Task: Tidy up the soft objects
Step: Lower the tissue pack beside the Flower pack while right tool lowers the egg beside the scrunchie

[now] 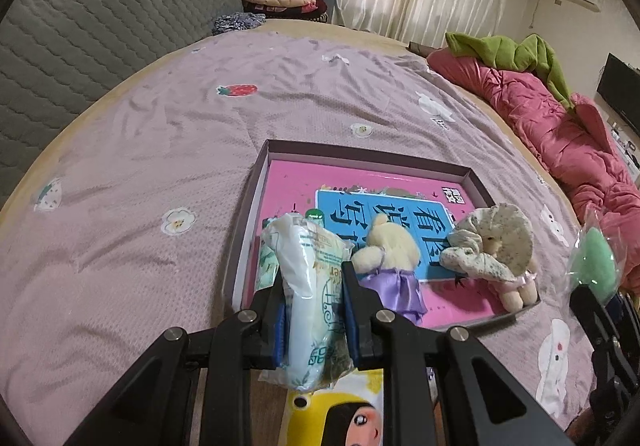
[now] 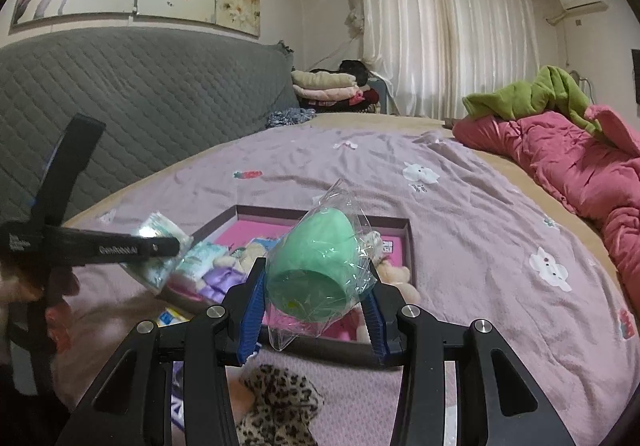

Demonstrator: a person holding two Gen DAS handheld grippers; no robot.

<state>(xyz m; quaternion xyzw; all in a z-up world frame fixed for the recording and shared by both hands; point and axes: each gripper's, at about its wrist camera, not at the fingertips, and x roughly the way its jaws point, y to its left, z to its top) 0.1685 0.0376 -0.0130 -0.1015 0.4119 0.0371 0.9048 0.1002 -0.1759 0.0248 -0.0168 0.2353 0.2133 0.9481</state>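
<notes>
Lilac bedspread (image 1: 140,133), shallow box (image 1: 360,155) (plush inside), pink quilt (image 1: 560,133)

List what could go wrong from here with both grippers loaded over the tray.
1. The left gripper pinches the tissue pack by its soft wrapper; it may slip out before reaching the tray.
2. The right gripper holds the green sponge in a loose clear bag, which could slide.
3. The plush toys already crowd the tray's near end, so drops may land on them.

From my left wrist view, the box (image 1: 476,181) has bare pink floor from ten to two o'clock. Two plush dolls (image 1: 492,246) crowd its near side at four o'clock. The purple bedspread (image 1: 160,149) lies open toward nine. A pink quilt (image 1: 560,133) walls off three o'clock.
</notes>
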